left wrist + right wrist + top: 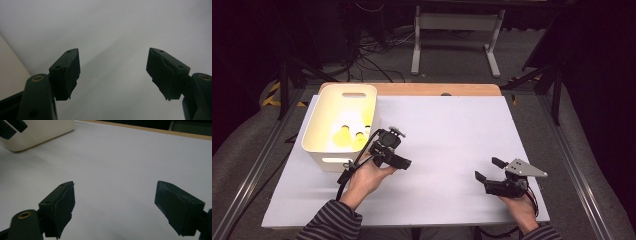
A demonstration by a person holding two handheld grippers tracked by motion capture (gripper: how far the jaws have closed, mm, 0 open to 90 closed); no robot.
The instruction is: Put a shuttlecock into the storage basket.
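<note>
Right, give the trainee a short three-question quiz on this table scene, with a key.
1. True or false: the left hand-held gripper is shut on a yellow item.
2. Multiple choice: where are the yellow items? A) on the white sheet B) inside the white bin C) held in the right hand-held gripper
3. Fill in: the bin sits at the table's far ____ corner in the high view.

Key:
1. False; both jaws stand apart with nothing between them.
2. B
3. left
</note>
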